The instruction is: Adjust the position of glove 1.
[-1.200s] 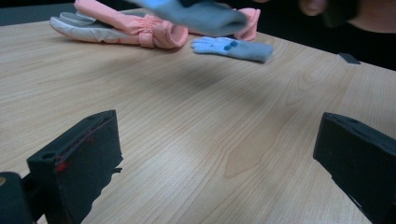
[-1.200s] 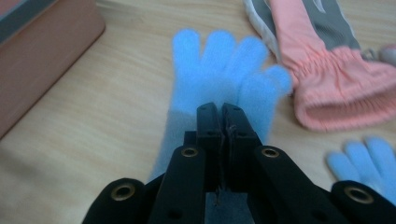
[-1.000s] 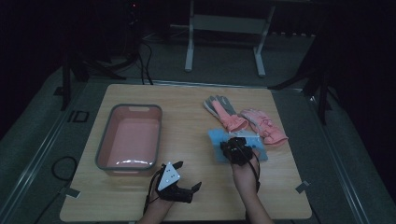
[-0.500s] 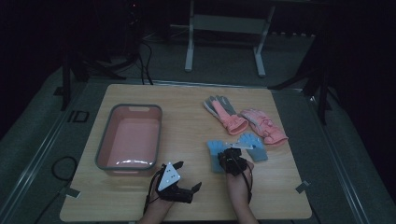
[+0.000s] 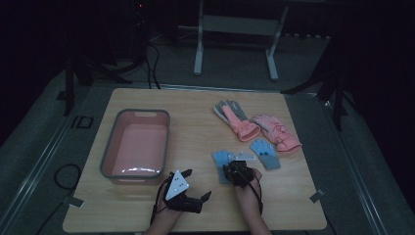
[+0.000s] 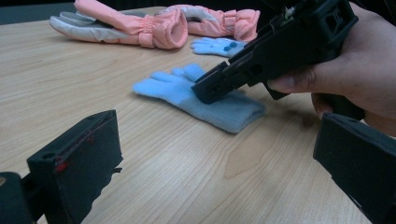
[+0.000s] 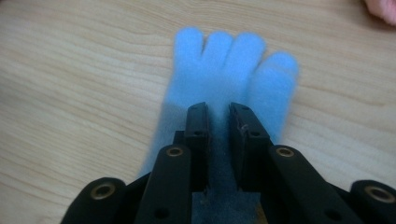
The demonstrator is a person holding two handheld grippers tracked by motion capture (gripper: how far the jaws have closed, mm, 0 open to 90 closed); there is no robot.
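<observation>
Pink tub w/ grey rim (image 5: pixel 111 154) sat at the table's (image 5: pixel 195 112) left side. Just right of its near corner, the left gripper (image 5: pixel 204 195) lay low over the wood near the front edge, jaws spread wide w/ nothing btwn them; in the left gripper view they stood far apart at both sides of the frame.

Right of it, the right gripper (image 5: pixel 230 170) pointed down onto a light-blue glove (image 5: pixel 219 157), which lay flat on the table, fingers pointing away from the person. Its jaws had just been easing apart; in the right gripper view a narrow gap showed btwn them, the glove's palm (image 7: pixel 219 93) beneath and btwn, pads not squeezing it — released.

A 2nd light-blue glove w/ dark dots (image 5: pixel 265 152) lay just right of the first. Beyond these, a pink-and-grey glove (image 5: pixel 234 117) and further right a pink glove (image 5: pixel 275 132) lay side by side.
</observation>
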